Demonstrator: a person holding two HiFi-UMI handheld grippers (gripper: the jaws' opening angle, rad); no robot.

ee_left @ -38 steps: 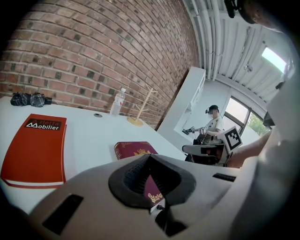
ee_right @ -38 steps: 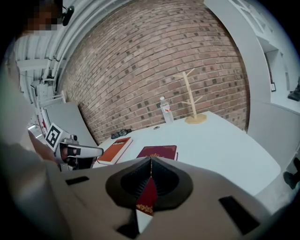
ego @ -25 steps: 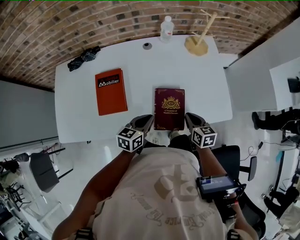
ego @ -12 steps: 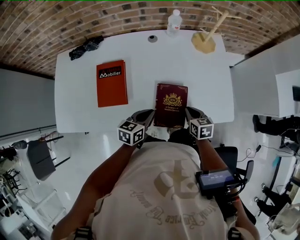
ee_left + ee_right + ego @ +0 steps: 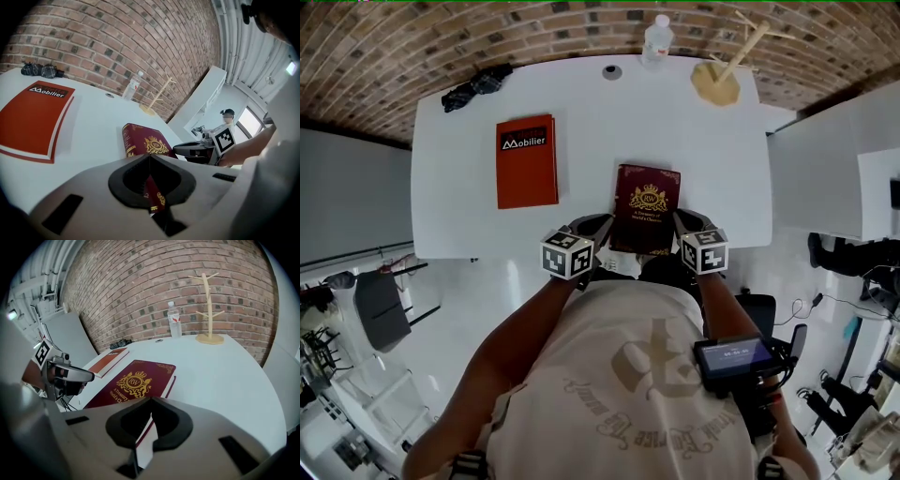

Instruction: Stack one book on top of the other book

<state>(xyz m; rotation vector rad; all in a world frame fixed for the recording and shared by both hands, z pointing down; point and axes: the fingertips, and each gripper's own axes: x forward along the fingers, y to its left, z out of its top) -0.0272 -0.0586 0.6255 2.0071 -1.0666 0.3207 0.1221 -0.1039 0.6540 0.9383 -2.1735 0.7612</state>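
Observation:
A maroon book (image 5: 645, 208) with a gold crest lies flat at the near edge of the white table (image 5: 591, 122). An orange book (image 5: 527, 161) lies flat further left and back. My left gripper (image 5: 602, 225) is at the maroon book's near left corner, jaws shut and holding nothing. My right gripper (image 5: 678, 221) is at its near right corner, also shut and holding nothing. In the left gripper view the maroon book (image 5: 143, 139) lies just beyond the shut jaws (image 5: 150, 157). In the right gripper view the book (image 5: 136, 383) lies ahead of the shut jaws (image 5: 151, 400).
At the table's far edge stand a water bottle (image 5: 656, 39) and a wooden mug tree (image 5: 719, 80), with a small round cap (image 5: 611, 71) and a black bundle (image 5: 476, 84) to the left. A white partition (image 5: 834, 159) borders the table's right side.
Both grippers have sunk a little toward the table beside the maroon book's near corners. Their jaws stay shut. Neither book has moved.

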